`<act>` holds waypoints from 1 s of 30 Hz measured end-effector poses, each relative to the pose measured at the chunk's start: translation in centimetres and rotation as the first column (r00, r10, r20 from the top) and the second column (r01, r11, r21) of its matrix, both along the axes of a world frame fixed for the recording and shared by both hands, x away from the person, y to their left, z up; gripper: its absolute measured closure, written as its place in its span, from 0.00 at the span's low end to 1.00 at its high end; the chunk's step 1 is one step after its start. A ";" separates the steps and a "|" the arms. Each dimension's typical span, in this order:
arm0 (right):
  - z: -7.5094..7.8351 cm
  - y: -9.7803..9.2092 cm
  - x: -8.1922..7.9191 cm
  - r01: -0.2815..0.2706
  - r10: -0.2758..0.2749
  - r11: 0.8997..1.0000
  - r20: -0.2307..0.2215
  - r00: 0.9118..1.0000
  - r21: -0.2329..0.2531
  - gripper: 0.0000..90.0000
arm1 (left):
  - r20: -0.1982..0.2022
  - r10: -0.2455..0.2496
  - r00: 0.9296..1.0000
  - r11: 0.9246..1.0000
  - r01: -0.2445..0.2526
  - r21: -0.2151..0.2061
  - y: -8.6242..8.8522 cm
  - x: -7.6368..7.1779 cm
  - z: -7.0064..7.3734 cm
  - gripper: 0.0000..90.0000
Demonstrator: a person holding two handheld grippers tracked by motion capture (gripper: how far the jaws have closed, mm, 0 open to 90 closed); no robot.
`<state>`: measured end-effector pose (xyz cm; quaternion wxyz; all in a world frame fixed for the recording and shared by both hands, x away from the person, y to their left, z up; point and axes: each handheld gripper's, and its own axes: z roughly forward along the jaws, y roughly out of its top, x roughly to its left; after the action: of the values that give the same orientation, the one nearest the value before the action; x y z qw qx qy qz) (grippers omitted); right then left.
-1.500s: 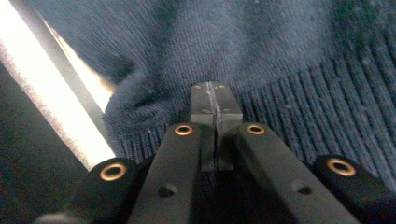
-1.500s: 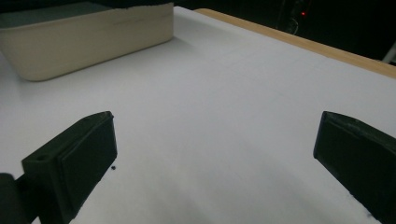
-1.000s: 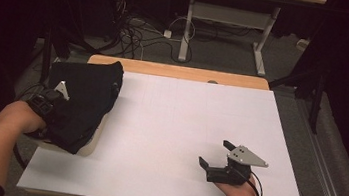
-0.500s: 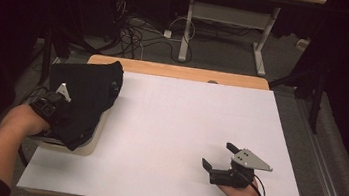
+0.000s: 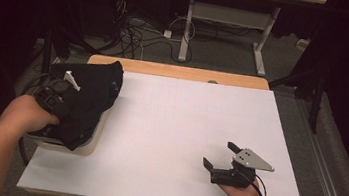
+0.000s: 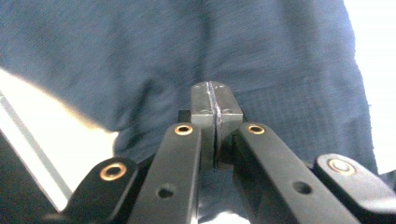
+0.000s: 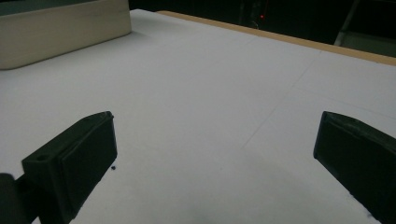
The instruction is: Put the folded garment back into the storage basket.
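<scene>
Dark blue cloth (image 5: 86,100) lies bunched at the left edge of the table (image 5: 174,128), over a pale tray (image 5: 87,142) that stands there, and part of it hangs over the tray's side. The left gripper (image 6: 215,100) has its jaws pressed together; in the left gripper view the cloth is directly behind the tips, but I cannot tell if a fold is pinched between them. The right gripper (image 5: 216,156) rests low near the front right of the table with its jaws wide apart, holding nothing.

I judge that the work is at the beginning: the cloth is crumpled at the tray, not yet spread or folded on the table, and the right gripper waits well apart from it.

A white sheet covers the table, and a strip of wood shows along the far edge. Behind it the room is dark, with cables (image 5: 135,32) on the floor and the metal legs of another table (image 5: 221,28)
</scene>
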<state>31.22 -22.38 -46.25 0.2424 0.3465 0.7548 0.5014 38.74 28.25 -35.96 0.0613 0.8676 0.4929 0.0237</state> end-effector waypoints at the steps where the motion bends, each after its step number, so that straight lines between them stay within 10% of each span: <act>1: 0.0 0.0 0.0 0.001 -0.001 1.000 0.001 1.000 0.000 0.00 | -0.010 -0.009 1.000 1.000 0.009 0.011 -0.4 0.0 -0.3 0.96; 15: 0.0 -0.3 -0.1 0.001 -0.001 1.000 -0.001 1.000 0.005 0.00 | -0.121 -0.054 0.991 0.995 0.064 0.078 -3.1 0.2 -4.7 0.96; 30: -0.4 -0.1 0.0 -0.001 0.001 1.000 -0.010 1.000 0.000 0.00 | -0.185 -0.025 0.983 0.998 0.033 0.045 -3.2 1.4 -7.7 0.97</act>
<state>31.19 -22.50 -46.63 0.2385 0.3488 0.7563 0.4995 40.18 25.07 -43.64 -0.0050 0.8744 0.4831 -0.0457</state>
